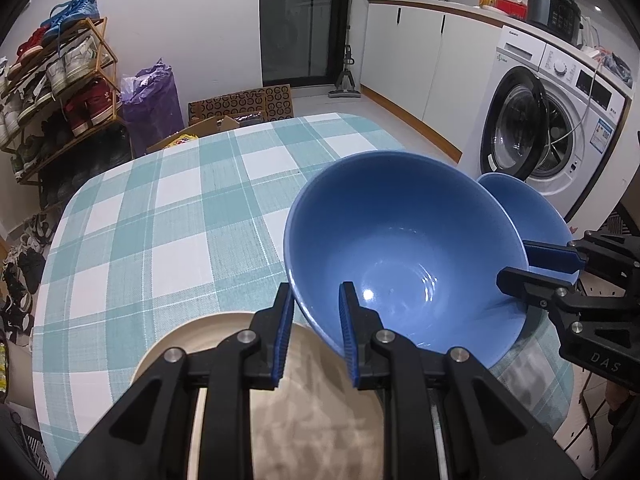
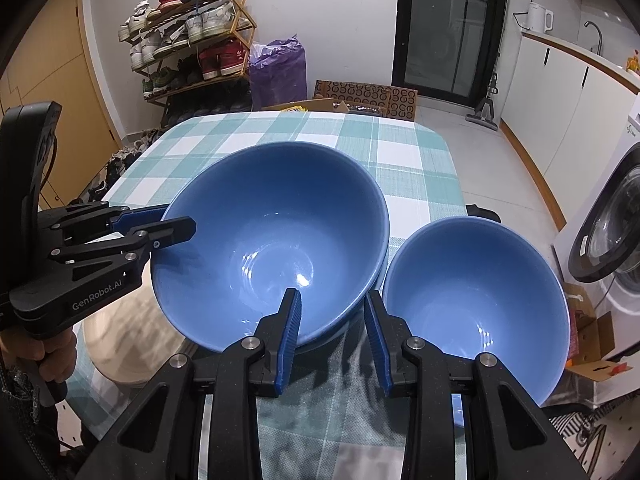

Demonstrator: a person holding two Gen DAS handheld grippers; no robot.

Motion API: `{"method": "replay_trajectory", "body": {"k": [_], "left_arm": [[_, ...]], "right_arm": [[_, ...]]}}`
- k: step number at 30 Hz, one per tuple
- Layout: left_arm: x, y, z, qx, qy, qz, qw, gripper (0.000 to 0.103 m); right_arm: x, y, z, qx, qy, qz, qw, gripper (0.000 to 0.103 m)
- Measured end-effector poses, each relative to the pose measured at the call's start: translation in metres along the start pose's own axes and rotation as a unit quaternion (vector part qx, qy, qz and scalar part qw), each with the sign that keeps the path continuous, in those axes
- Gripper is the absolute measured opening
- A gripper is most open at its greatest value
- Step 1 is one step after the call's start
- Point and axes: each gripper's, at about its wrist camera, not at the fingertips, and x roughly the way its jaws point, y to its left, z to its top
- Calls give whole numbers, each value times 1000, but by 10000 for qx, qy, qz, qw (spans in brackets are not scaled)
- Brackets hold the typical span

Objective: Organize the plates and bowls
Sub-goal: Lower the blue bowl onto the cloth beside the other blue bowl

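Note:
A large blue bowl (image 1: 400, 240) (image 2: 272, 240) is tilted over the checked table (image 1: 160, 220), and a second blue rim shows just beneath it. My left gripper (image 1: 316, 332) (image 2: 176, 224) is shut on its near-left rim, one finger inside and one outside. My right gripper (image 2: 334, 320) (image 1: 528, 266) is shut on the opposite rim in the same way. A smaller blue bowl (image 2: 476, 300) (image 1: 536, 208) stands right beside it at the table's right edge. A beige plate (image 1: 180, 344) (image 2: 116, 344) lies under my left gripper.
The far half of the tablecloth (image 2: 320, 132) carries nothing. A washing machine (image 1: 560, 132) with its door open stands right of the table. A shoe rack (image 1: 60, 92), a purple bag (image 1: 152, 104) and cardboard boxes (image 1: 240, 108) sit on the floor beyond. A hand (image 2: 56, 356) holds the left gripper.

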Motion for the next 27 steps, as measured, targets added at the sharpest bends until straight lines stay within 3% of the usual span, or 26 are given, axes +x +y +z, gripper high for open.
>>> {"method": "replay_trajectory", "body": {"k": [23,27], "left_arm": [[5,-5,-5,141,97,66,9998,22],[7,-5,-5,155,131,43,9998,22]], "right_arm": [[13,11,-3,-215,150,-373,9990,34],[15,12,-3,-242,183,-352,9989,39]]}}
